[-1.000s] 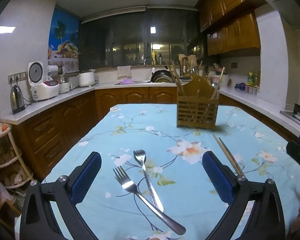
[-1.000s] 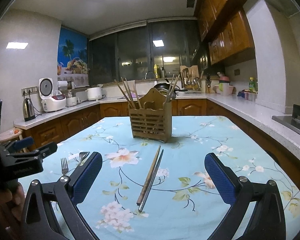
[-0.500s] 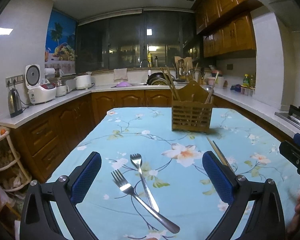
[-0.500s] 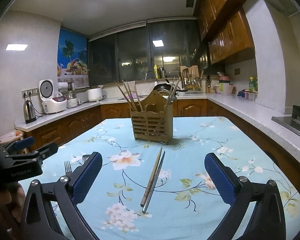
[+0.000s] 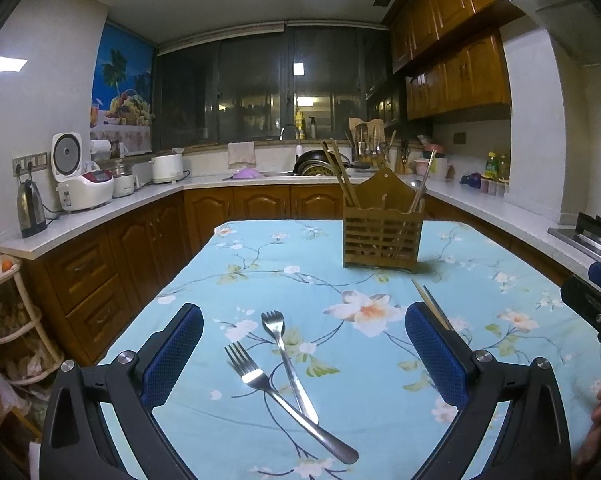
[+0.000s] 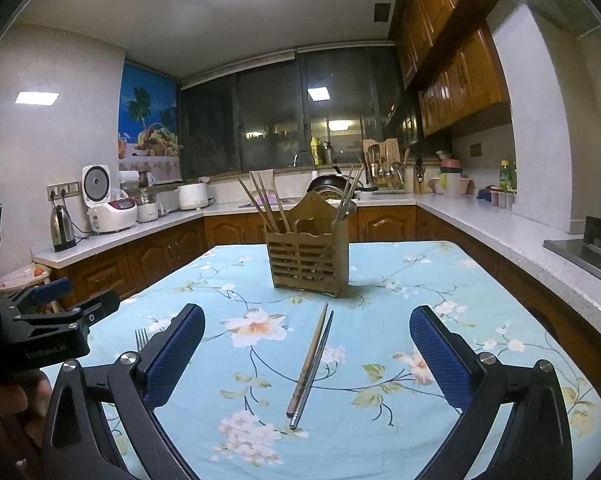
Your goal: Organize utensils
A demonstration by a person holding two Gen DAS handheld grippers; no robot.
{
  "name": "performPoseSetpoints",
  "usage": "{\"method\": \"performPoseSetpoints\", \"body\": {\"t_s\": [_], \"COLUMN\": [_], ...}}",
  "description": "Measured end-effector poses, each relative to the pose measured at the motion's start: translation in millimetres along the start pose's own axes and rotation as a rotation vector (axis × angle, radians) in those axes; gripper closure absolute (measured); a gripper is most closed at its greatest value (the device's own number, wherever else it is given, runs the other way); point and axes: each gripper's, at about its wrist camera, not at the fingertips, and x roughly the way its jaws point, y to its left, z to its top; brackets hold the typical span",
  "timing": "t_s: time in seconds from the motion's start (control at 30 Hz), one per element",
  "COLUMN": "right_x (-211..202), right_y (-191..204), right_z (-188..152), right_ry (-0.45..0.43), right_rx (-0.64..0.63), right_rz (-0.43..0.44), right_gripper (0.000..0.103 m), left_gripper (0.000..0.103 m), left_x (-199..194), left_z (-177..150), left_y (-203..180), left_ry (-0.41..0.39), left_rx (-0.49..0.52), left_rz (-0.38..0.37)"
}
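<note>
**Both grippers eased back, forks and chopsticks waiting**

Both views pulled back slightly. Left gripper (image 5: pixel 302 354) gaped, empty, over crossed forks (image 5: pixel 284 376) at lower centre, handles toward it. Right gripper (image 6: pixel 306 354) gaped too, chopsticks (image 6: pixel 310 360) between its fingers, pointing toward the holder (image 6: pixel 310 258).

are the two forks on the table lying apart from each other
No, the handles of the two forks cross each other on the floral tablecloth, between the fingers of the open left gripper.

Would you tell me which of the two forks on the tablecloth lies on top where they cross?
The left fork, its tines nearer the left gripper, crosses over the other fork.
</note>
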Motion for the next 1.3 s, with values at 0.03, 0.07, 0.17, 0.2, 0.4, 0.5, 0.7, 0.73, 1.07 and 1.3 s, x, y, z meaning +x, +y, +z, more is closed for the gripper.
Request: {"method": "performPoseSetpoints", "body": {"t_s": [0.03,0.07,0.17,0.2,0.4,0.5,0.7,0.73,1.07,1.3], "right_x": [-0.1,-0.4,-1.4,-1.6,-3.3,-4.9,-6.7,-7.0,-10.0,-10.8], "right_y": [-0.3,0.1,0.5,0.6,1.8,0.9,0.9,0.7,0.6,0.9], "right_z": [0.3,0.7,1.6,2.3,5.7,6.9,8.7,9.3,13.2,12.3], "right_ry": [-0.001,-0.001,-0.003,-0.004,-0.013,-0.020,-0.025,-0.025,-0.034,-0.034], "right_rx": [0.000,0.001,0.002,0.002,-0.001,-0.001,0.001,0.003,0.009,0.012], "right_rz": [0.001,0.001,0.003,0.004,0.008,0.012,0.015,0.016,0.026,0.028], "right_gripper": [0.000,0.000,0.000,0.000,0.000,0.000,0.000,0.000,0.000,0.000], "left_gripper": [0.001,0.001,0.001,0.001,0.001,0.001,0.001,0.001,0.001,0.001], "left_x": [0.0,0.1,-1.1,-1.3,-2.0,-2.4,-3.3,-3.4,-5.2,-4.2], "left_z": [0.1,0.1,0.5,0.6,0.5,0.2,-0.1,0.1,0.0,1.7], "left_y": [0.2,0.4,0.3,0.4,0.2,0.0,-0.2,-0.2,-0.5,-3.6], "left_ry": [-0.001,-0.001,-0.004,-0.004,-0.006,-0.006,-0.005,-0.004,0.000,0.007], "left_rx": [0.001,0.001,-0.001,-0.001,-0.002,-0.001,-0.001,0.000,-0.001,0.000], "left_rz": [-0.001,0.000,0.003,0.004,0.005,0.006,0.003,0.004,-0.003,-0.005]}}
